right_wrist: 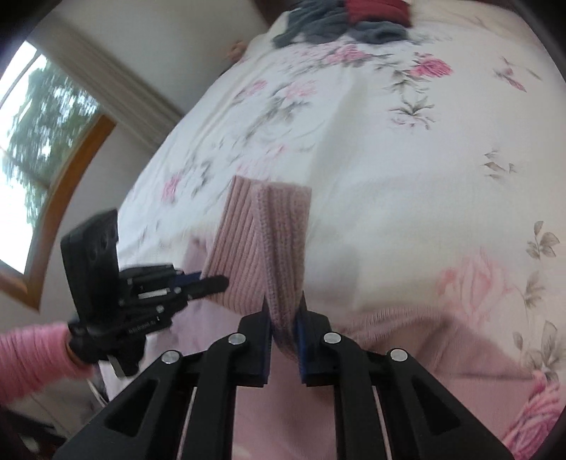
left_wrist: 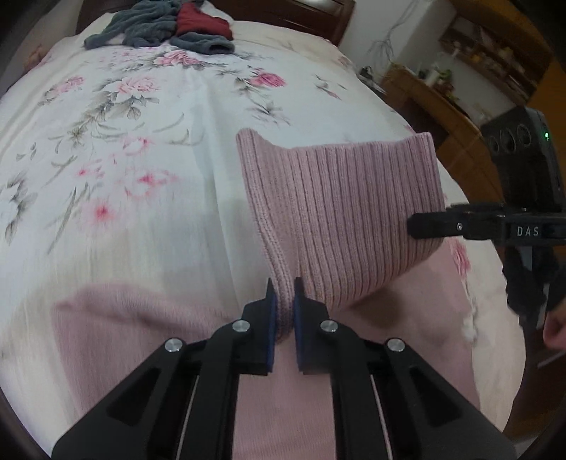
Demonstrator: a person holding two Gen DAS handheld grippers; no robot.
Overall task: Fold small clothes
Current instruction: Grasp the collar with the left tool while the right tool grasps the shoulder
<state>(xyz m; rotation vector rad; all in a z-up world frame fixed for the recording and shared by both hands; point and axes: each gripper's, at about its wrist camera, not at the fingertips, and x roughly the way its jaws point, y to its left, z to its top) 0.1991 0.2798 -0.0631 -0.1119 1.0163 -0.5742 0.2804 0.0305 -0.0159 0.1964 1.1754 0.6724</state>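
A pink ribbed knit garment lies on the flowered bed, with one ribbed edge lifted between both grippers. My left gripper is shut on that edge at its left corner. My right gripper comes in from the right and is shut on the other corner. In the right wrist view the same ribbed edge stands up folded, pinched by my right gripper, and my left gripper holds its left side. The rest of the garment spreads flat and blurred below.
A pile of grey and dark red clothes sits at the far end of the bed. Wooden furniture stands right of the bed. A window is at the left. A pink sleeve holds the left gripper.
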